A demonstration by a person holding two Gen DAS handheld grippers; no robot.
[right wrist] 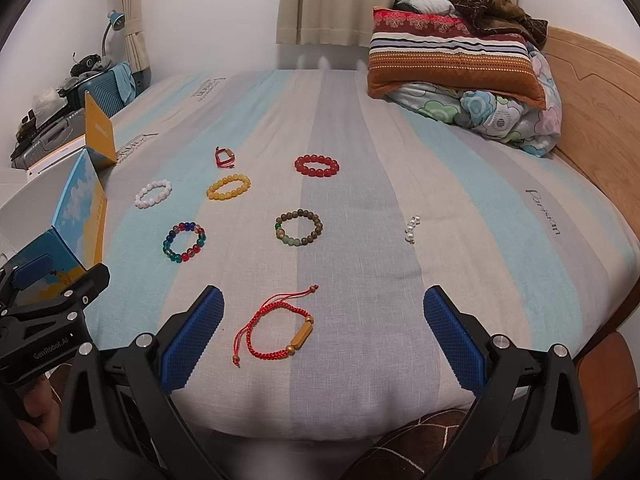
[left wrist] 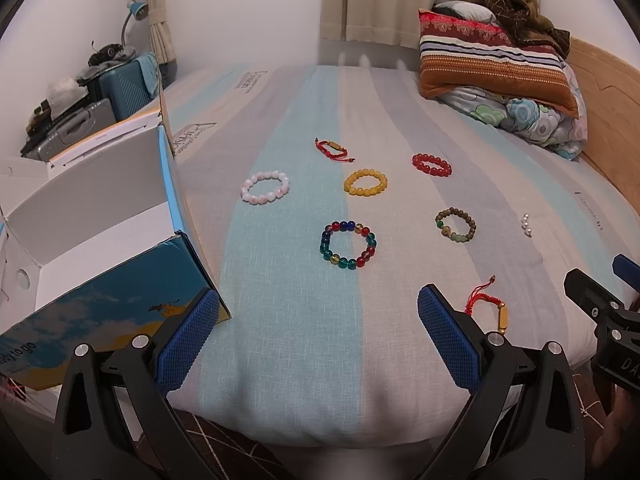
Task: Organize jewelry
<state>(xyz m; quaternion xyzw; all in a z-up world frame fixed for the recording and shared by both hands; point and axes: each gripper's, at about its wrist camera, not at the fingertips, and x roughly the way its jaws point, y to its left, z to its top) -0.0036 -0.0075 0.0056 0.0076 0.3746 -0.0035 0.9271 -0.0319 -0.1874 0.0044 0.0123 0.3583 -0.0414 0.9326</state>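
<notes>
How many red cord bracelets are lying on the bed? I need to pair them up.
2. One red cord bracelet lies at the near edge, between the right tongs' open jaws. The other red cord bracelet lies farther back, beyond the yellow bead bracelet. None seems hidden.

place: home bedroom | cues: striped bed (right wrist: 360, 128), pillow (right wrist: 452, 56), curtains (right wrist: 340, 0), suitcase (left wrist: 128, 84)

1. We see bare bed (right wrist: 360, 240) sheet all around the red cord bracelet (right wrist: 276, 330), open from the front.
2. Left of that bracelet, the open box (left wrist: 120, 240) walls off the edge.
3. Beyond it, beaded bracelets (right wrist: 298, 228) lie apart with gaps between.
</notes>
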